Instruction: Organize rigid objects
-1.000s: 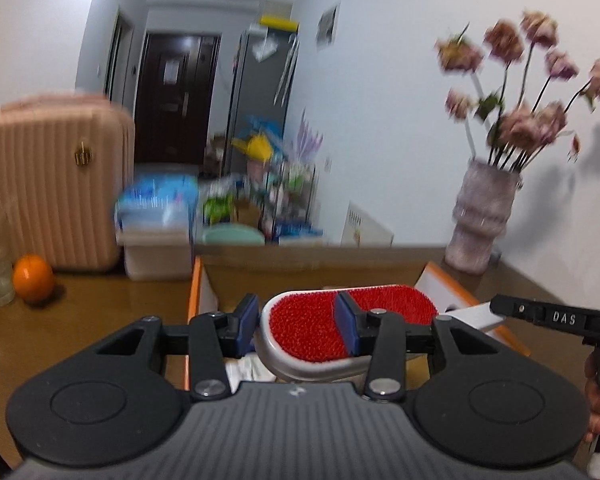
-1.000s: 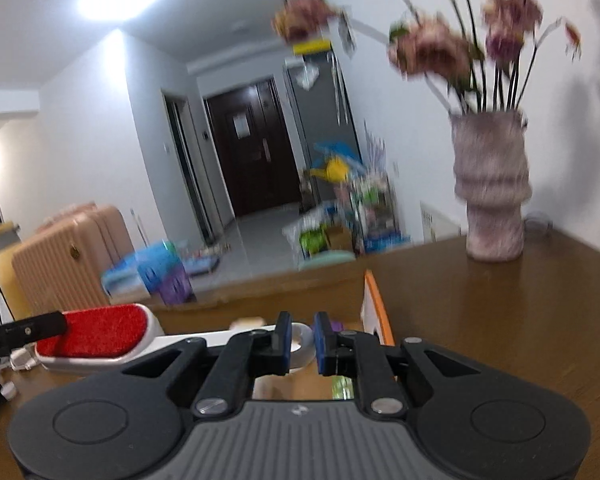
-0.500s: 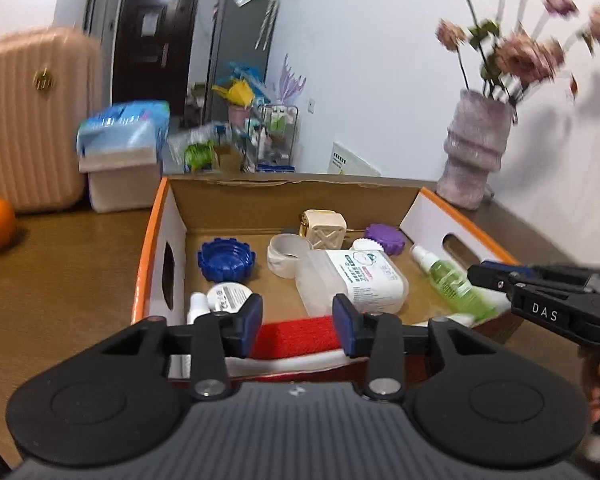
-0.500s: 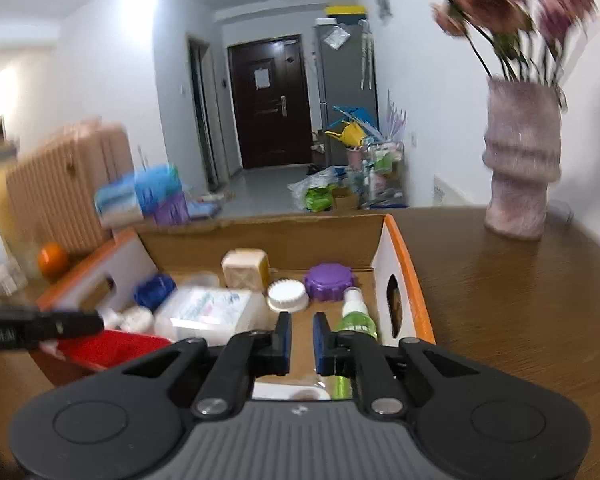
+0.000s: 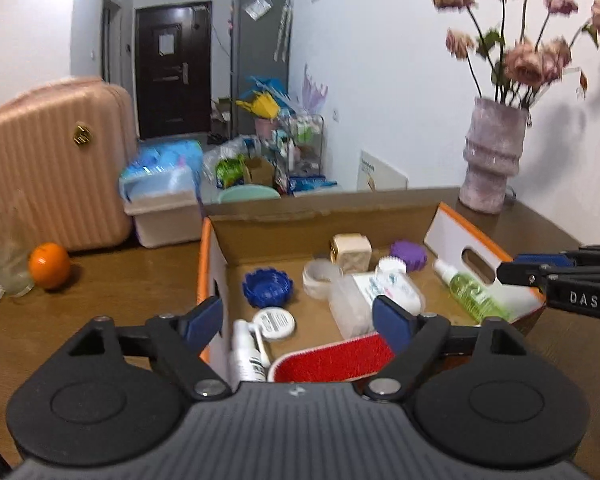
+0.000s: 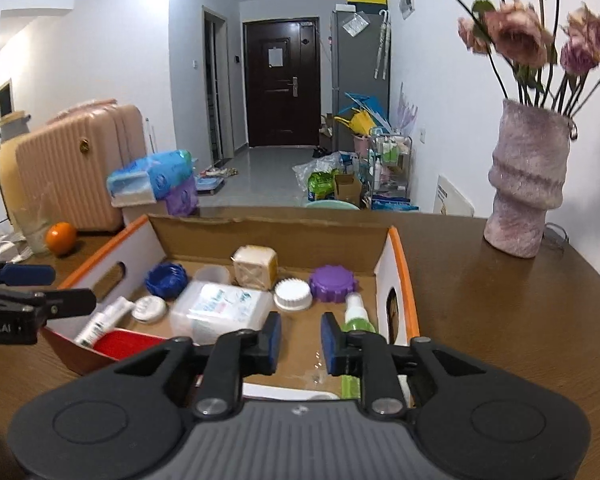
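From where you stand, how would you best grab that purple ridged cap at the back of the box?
Probably from straight above, fingers closing across the rim of the purple ridged cap. It lies flat on the floor of the cardboard box, so only its round edge offers two opposite faces, and the ridges should help the pads bite. The white cap sits close on one side, so place the fingers clear of it.

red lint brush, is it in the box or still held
In the box. The red lint brush lies at the near edge of the cardboard box; the opening left gripper pads stand clear of it.
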The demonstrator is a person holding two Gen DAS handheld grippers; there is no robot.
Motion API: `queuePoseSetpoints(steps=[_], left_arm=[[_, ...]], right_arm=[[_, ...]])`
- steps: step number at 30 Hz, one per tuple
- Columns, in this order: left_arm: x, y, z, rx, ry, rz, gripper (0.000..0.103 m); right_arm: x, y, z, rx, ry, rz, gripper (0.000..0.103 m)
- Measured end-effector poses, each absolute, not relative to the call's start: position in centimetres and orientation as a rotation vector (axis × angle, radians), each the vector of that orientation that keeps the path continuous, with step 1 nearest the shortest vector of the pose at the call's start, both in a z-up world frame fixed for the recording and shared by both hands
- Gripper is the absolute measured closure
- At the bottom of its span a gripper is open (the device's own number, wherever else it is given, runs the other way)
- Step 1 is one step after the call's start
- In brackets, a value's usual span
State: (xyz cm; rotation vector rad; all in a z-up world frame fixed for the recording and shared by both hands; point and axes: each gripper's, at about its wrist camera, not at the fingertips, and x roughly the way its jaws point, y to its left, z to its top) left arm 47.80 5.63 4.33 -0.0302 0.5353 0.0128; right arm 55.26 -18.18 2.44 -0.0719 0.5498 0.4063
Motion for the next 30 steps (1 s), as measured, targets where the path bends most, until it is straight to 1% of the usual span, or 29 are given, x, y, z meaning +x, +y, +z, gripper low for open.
queuePoseSetpoints(steps=[1,2,4,5,6,11,12,13,15,20,23,24,25,30], left_arm=[[47.2,5.6,4.9,-0.031,0.519,0.021,0.009],[46.5,5.6,5.6,-0.032,0.500,0.032,0.006],[45.0,5.5,6.8,-0.019,0.457,0.052,0.001],[44.2,5.4,7.4,-0.009,0.437,0.060,0.000],[43.5,5.4,7.9,0.001,0.423,0.065,0.000],[39.5,5.3,10.5,0.011,0.333,0.079,0.000],[38.9,5.1,10.8,0.018,0.310,0.083,0.000],[38.1,4.9,11.2,0.028,0.287,0.088,0.000],[36.5,4.6,11.8,0.042,0.252,0.084,0.000],[32.8,3.6,12.6,0.057,0.126,0.070,0.000],[30.8,2.9,12.4,0.076,0.070,0.054,0.000],[30.3,2.7,12.3,0.085,0.060,0.054,0.000],[29.9,2.5,12.2,0.090,0.051,0.060,0.000],[28.1,2.5,11.3,0.046,0.048,0.078,0.000]], right_arm=[[54.6,-18.1,3.1,-0.074,0.539,0.408,0.072],[54.2,-18.1,3.6,-0.074,0.528,0.409,0.068],[52.8,-18.2,4.9,-0.067,0.488,0.405,0.051],[52.3,-18.3,5.4,-0.064,0.468,0.406,0.049],[51.5,-18.4,6.0,-0.069,0.450,0.408,0.047],[48.4,-18.8,8.1,-0.065,0.408,0.392,0.046],[47.8,-18.9,8.5,-0.057,0.387,0.388,0.042],[46.9,-19.2,9.0,-0.045,0.354,0.385,0.035],[45.3,-19.5,9.7,-0.030,0.300,0.376,0.030],[41.3,-20.2,10.4,-0.014,0.180,0.355,0.030],[39.0,-20.7,10.1,-0.004,0.114,0.338,0.026],[38.5,-20.8,10.0,-0.004,0.100,0.335,0.023],[38.0,-20.9,9.9,-0.004,0.090,0.328,0.022],[35.9,-21.4,9.3,0.006,0.092,0.322,0.021]])
